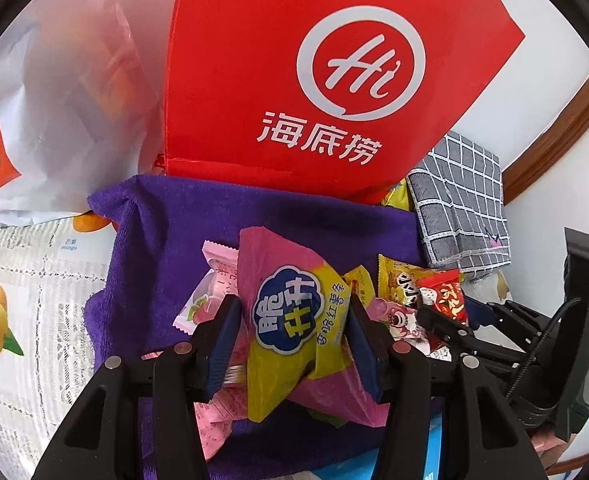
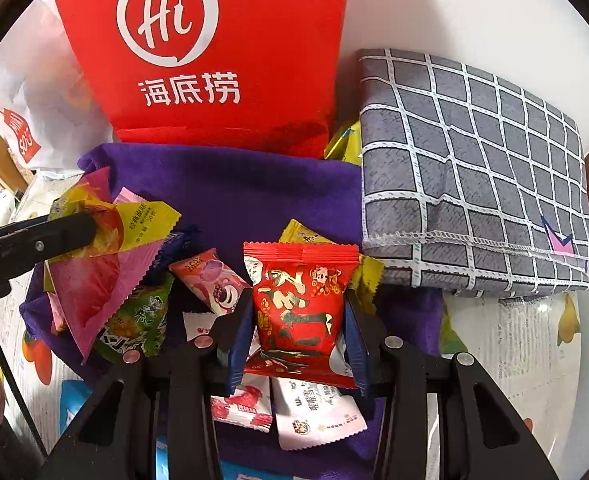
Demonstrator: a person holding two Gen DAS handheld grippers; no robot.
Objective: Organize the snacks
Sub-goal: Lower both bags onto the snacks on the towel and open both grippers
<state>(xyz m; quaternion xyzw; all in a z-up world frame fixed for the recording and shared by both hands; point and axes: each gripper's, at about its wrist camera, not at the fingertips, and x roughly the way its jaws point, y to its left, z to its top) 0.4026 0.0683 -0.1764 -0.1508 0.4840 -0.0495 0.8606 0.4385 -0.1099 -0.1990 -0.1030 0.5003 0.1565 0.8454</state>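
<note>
My left gripper [image 1: 292,304] is shut on a pink and yellow snack packet [image 1: 290,320], held just above a purple towel [image 1: 174,220]. The same packet [image 2: 94,280] hangs at the left of the right wrist view, under one left finger [image 2: 54,232]. My right gripper [image 2: 298,304] is shut on a red packet [image 2: 298,300] with gold print, over the towel's [image 2: 234,188] near part. That red packet [image 1: 446,296] also shows at the right of the left wrist view. Loose snacks lie on the towel: a pink strawberry packet [image 1: 210,292], a green one [image 2: 142,320], white ones [image 2: 314,412].
A tall red bag [image 1: 294,80] with a white "Hi" logo stands behind the towel. A folded grey checked cloth [image 2: 474,168] lies at the right, a white plastic bag [image 1: 54,120] at the left. A fruit-print tablecloth [image 1: 22,280] covers the table.
</note>
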